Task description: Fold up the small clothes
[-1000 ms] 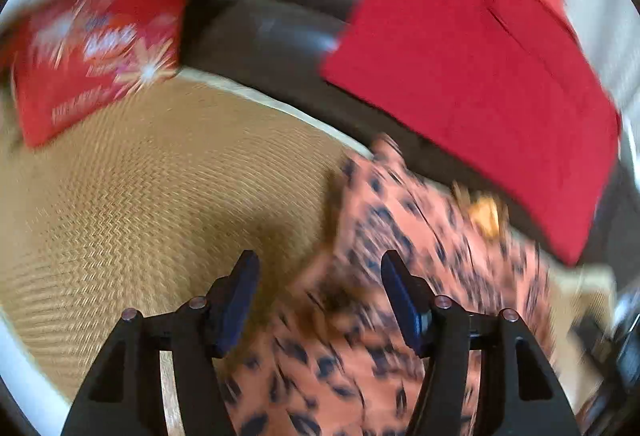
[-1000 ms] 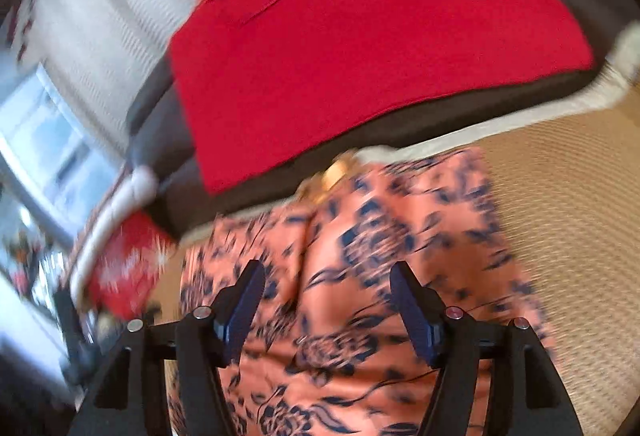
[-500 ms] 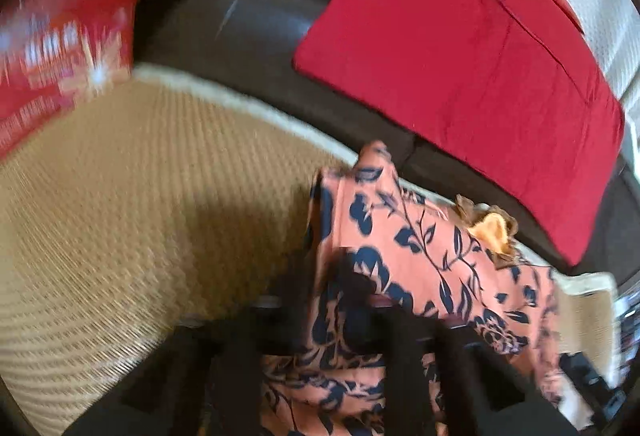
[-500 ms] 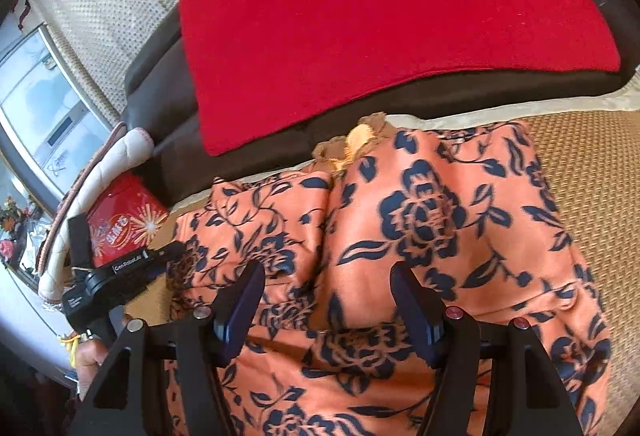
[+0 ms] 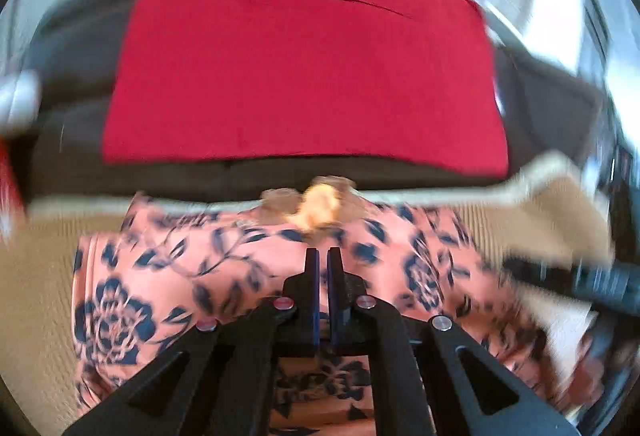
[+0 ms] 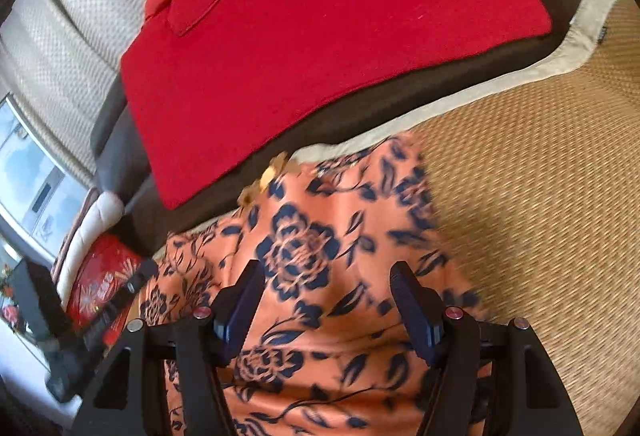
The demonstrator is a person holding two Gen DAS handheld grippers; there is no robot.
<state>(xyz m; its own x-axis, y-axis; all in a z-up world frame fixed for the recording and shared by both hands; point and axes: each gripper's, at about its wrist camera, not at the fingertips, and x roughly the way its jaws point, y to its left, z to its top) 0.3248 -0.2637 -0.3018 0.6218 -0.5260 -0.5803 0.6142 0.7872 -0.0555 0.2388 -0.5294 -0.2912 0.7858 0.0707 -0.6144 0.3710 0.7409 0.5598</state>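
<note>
An orange garment with a dark blue flower print [image 5: 168, 276] lies rumpled on a woven straw mat [image 6: 540, 196]. A small yellow trim [image 5: 320, 200] sits at its far edge. My left gripper [image 5: 323, 260] is shut over the middle of the garment, and a thin fold of the cloth seems pinched between its pads. The view is blurred. In the right wrist view the same garment [image 6: 304, 248] lies under my right gripper [image 6: 326, 300], which stands open above the cloth with nothing gripped. The left gripper's dark body [image 6: 100, 316] shows at the garment's left side.
A red cushion [image 6: 320, 36] lies on a dark brown sofa seat [image 6: 400, 108] just beyond the mat's pale border. A red printed packet [image 6: 100, 284] and a white padded roll [image 6: 92, 224] lie at the far left. A pale textured backrest [image 6: 60, 36] rises behind.
My left gripper closed on the garment's left edge and swept sideways with it toward the middle. The right gripper sank a little closer to the cloth and stayed open.
</note>
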